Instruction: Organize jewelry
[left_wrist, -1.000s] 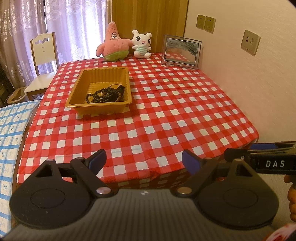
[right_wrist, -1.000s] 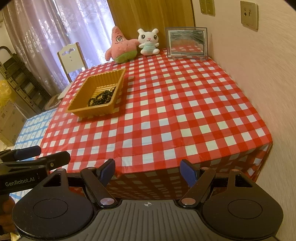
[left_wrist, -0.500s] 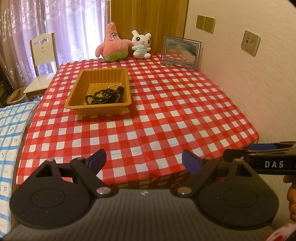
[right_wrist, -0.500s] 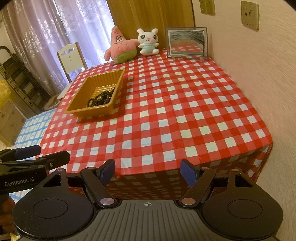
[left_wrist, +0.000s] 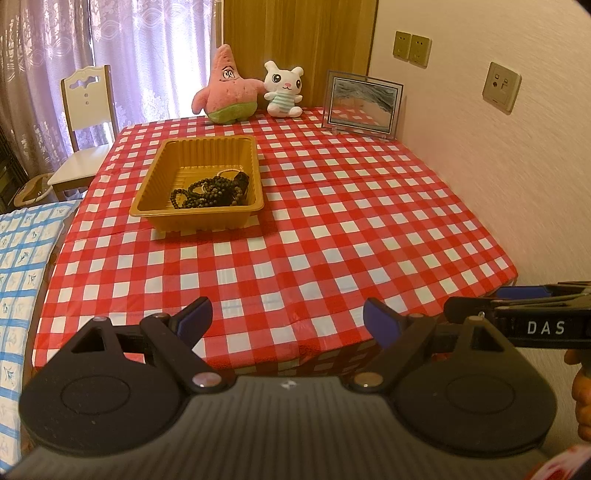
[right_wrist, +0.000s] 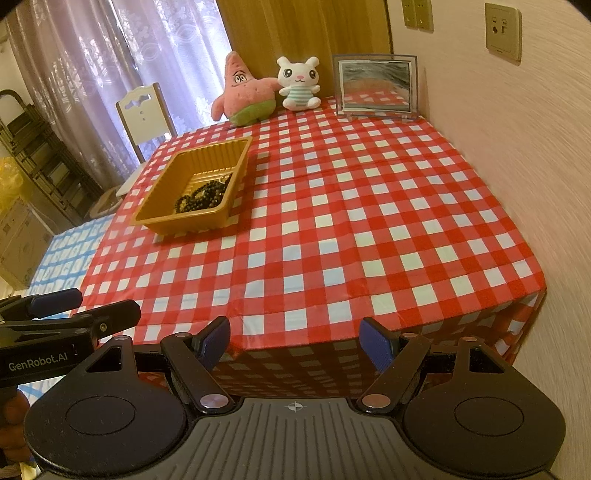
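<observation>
Seemingly near done. Left wrist view: my left gripper (left_wrist: 286, 321) stands open and empty; ahead and left of it, the dark bead strands (left_wrist: 210, 191) lie inside the yellow tray (left_wrist: 159, 177). Right wrist view: my right gripper (right_wrist: 295, 341) likewise gapes empty, tray far ahead-left; no jewelry shows on the checked cloth (right_wrist: 351, 221).

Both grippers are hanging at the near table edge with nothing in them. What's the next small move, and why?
Probably bring the left gripper forward over the table toward the yellow tray. The dark beaded jewelry lies heaped in the tray's near right corner, the tray sits on the left side, and both the left and right gripper are open and empty, well short of it.
</observation>
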